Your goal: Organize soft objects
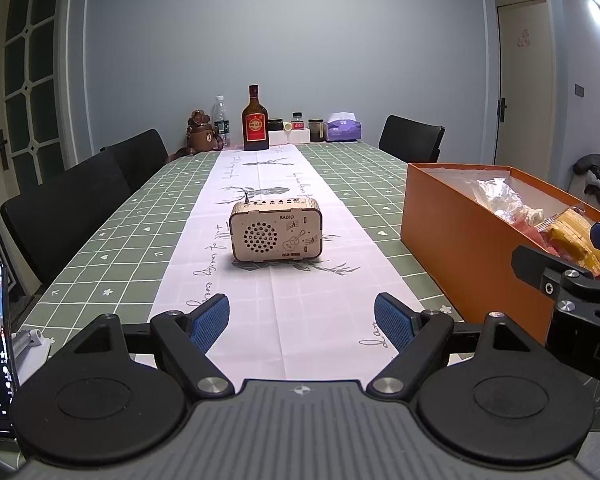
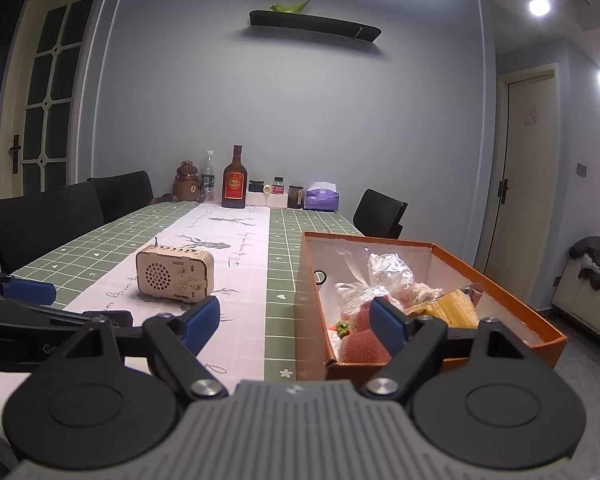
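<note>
Both grippers, left (image 1: 302, 322) and right (image 2: 294, 326), hover spread and empty; soft objects (image 2: 364, 346) sit in the orange box (image 2: 312, 320), whose thin wall may tip if snagged.

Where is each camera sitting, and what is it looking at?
Left wrist: on the left gripper, facing down the table at the wooden radio; its open fingers show.
Right wrist: on the right gripper, facing the orange box of soft toys; open fingers show.
Shared: radio, box, brown bottle.
</note>
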A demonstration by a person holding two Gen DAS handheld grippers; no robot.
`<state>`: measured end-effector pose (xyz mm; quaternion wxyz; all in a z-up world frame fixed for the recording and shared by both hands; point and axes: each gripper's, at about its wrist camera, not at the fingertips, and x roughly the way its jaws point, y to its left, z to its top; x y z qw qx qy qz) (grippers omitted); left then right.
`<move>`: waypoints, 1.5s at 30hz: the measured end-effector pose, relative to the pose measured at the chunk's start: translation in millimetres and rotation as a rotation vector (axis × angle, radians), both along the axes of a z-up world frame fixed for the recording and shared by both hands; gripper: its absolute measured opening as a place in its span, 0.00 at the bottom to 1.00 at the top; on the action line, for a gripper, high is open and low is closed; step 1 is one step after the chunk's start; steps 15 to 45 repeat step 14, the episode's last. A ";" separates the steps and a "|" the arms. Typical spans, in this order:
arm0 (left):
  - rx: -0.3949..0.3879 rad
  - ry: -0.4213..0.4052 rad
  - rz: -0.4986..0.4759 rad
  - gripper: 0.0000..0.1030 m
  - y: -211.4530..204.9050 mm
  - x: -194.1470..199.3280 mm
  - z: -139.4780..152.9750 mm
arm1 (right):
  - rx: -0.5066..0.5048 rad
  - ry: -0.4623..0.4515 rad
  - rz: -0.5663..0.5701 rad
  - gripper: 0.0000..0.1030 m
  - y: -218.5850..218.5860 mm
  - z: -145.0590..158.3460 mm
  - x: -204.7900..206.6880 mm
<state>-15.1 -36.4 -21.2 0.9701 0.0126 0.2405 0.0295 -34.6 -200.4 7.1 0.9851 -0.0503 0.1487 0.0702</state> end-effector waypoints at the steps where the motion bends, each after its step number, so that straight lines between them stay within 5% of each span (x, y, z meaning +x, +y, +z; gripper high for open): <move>1: -0.002 0.001 0.000 0.94 0.2 0.0 -0.1 | -0.001 0.000 0.001 0.78 0.2 -0.2 0.0; 45: -0.007 0.004 0.002 0.94 2.0 1.4 -0.7 | -0.007 0.003 0.015 0.78 2.0 -0.3 3.8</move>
